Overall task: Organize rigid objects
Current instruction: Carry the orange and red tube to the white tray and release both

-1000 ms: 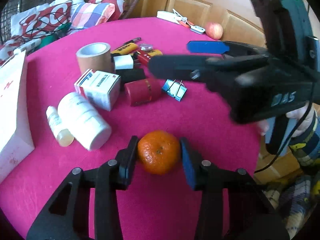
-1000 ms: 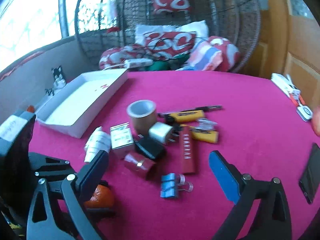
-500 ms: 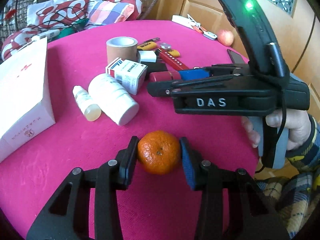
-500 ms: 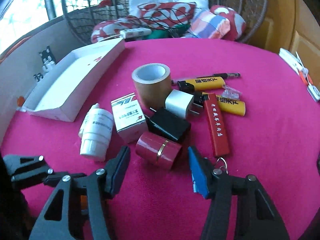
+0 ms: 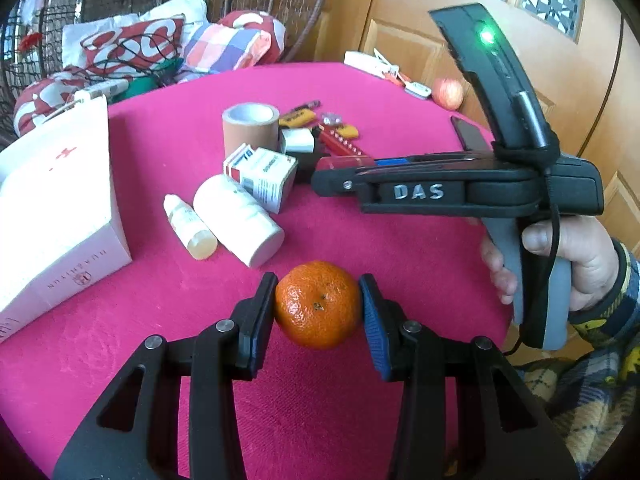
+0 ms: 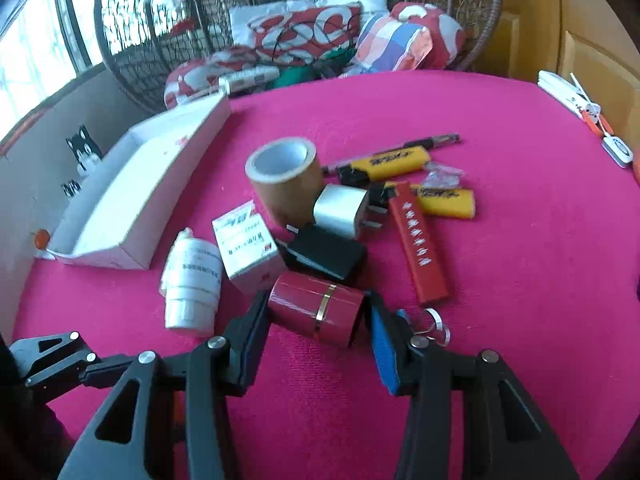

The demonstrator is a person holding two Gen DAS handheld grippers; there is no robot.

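My left gripper (image 5: 318, 306) is shut on an orange mandarin (image 5: 318, 304) just above the pink tablecloth. My right gripper (image 6: 316, 308) has a finger on each side of a red cylinder with a gold band (image 6: 316, 308), which lies on the cloth; the fingers touch or nearly touch it. In the left wrist view the right gripper (image 5: 332, 178) shows side-on over the pile of objects. An open white box (image 6: 132, 200) lies at the left; it also shows in the left wrist view (image 5: 60, 208).
The pile holds a tape roll (image 6: 284, 176), a white bottle (image 6: 192, 280), a medicine box (image 6: 248, 248), black (image 6: 324, 252) and silver (image 6: 340, 208) chargers, a red lighter (image 6: 420, 248), yellow lighters (image 6: 384, 164) and a dropper bottle (image 5: 188, 228). An apple (image 5: 448, 94) sits at the far edge.
My right gripper has moved forward and down onto the pile and narrowed around the red cylinder. My left gripper still holds the mandarin in the same place.
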